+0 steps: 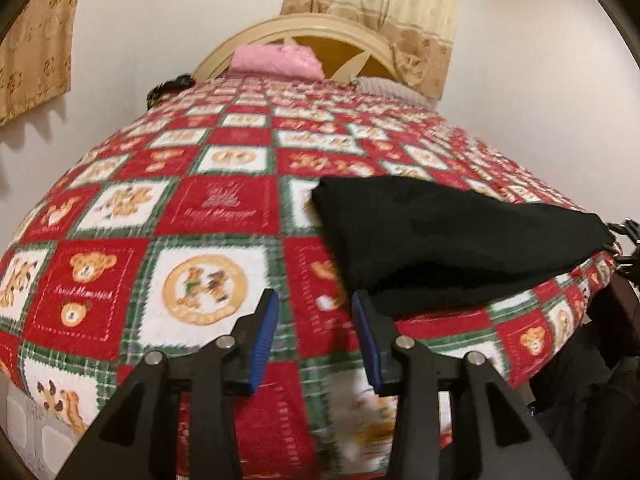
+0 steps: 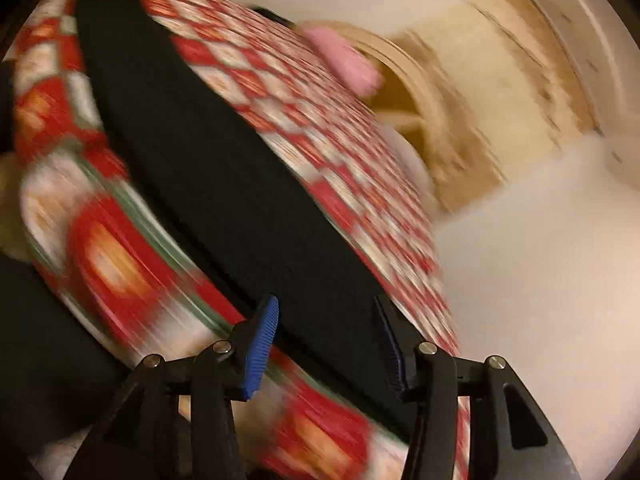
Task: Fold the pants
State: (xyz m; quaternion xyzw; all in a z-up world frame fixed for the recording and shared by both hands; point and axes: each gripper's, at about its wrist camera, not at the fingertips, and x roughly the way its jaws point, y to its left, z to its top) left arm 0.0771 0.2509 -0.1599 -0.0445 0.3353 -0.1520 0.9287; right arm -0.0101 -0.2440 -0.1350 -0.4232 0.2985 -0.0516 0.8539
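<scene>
- Left wrist view showed the black pants [image 1: 448, 240] lying folded into a flat bundle on the bed [image 1: 224, 216], toward the near right part of the checked bedspread, with one end reaching the bed's right edge.
- The left tongs [image 1: 316, 340] stood partly open with nothing between the blue pads; the right-hand pad sat just beside the near edge of the pants, and I could not tell whether it brushed the cloth.
- Right wrist view was heavily blurred, yet the pants [image 2: 208, 168] read there as one long dark band running diagonally across the bed [image 2: 280, 80].
- The right tongs [image 2: 328, 344] were also partly open, the dark cloth showing in the gap between the pads, which did not appear to press on it; nothing was held.
- Judged from this, a fold had been laid down and both tongs had let go; the step in hand was probably clearing away or lining up for a further fold.
- To do it well, the tongs would best lift clear of the cloth without dragging an edge, since a snagged layer could undo the fold.
- For any further fold, each pair should pinch all layers at a corner, both corners travelling together so the edges meet squarely.
- The end near the bed's edge deserved care, as it could slide off.
- Count: one pair of pants, two tongs, one bed, one pink bundle [image 1: 276, 60] by the headboard [image 1: 320, 28], and two curtain pieces on the wall.
</scene>
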